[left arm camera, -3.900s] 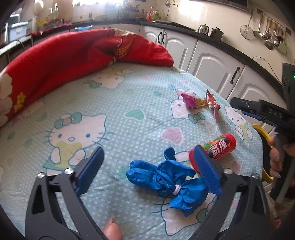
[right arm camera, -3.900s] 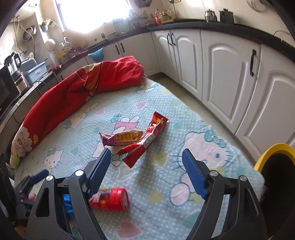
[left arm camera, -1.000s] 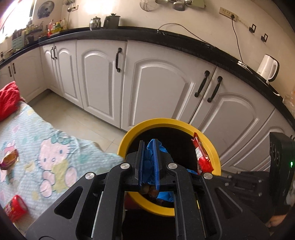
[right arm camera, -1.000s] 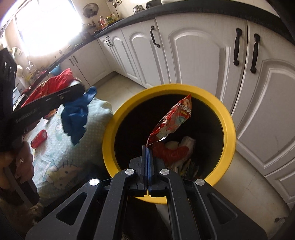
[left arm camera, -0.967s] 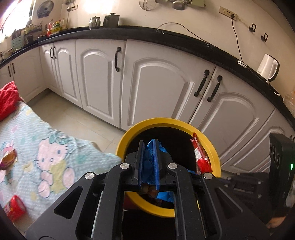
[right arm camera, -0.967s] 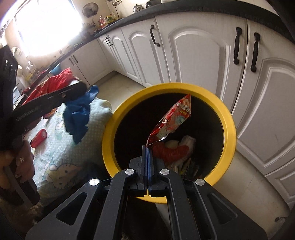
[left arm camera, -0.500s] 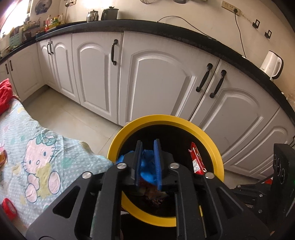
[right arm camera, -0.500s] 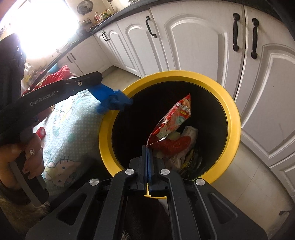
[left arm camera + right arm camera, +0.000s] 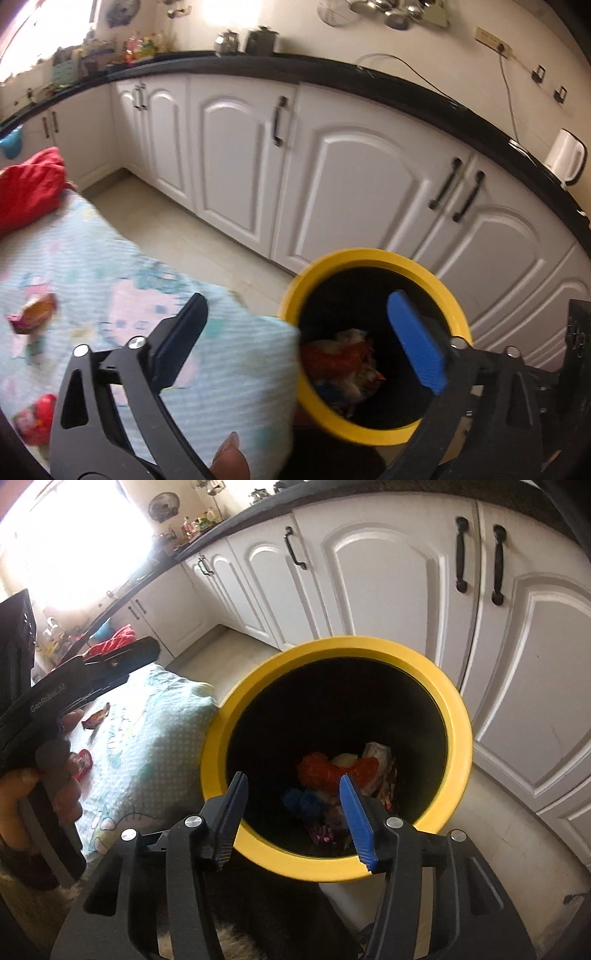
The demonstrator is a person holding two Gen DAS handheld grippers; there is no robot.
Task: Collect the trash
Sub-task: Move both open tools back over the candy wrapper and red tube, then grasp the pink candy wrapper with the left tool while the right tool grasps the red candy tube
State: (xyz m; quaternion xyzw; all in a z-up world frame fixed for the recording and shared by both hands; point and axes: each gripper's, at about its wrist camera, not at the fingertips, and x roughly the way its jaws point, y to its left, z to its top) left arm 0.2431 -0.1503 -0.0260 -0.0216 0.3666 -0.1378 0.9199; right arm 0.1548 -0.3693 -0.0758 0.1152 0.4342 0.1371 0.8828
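- Yellow-rimmed round bin [image 9: 373, 258] is sitting beside our patterned bedsheet [image 9: 110, 266]; our left gripper [image 9: 299, 332] is hanging spread wide and empty, crumpled wrappers [image 9: 343, 354] lying inside.
- Our right gripper [image 9: 295, 812] is hovering parted over the bin [image 9: 458, 738], blue glove [image 9: 303, 801] lying among the trash.

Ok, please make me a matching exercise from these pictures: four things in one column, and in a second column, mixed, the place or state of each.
Things:
1. blue glove
2. red can
3. left gripper
4. kettle

Places or states:
A. on the black countertop
B. lying inside the yellow bin
C. open and holding nothing
D. lying on the bedsheet

Pairs: 1-B, 2-D, 3-C, 4-A
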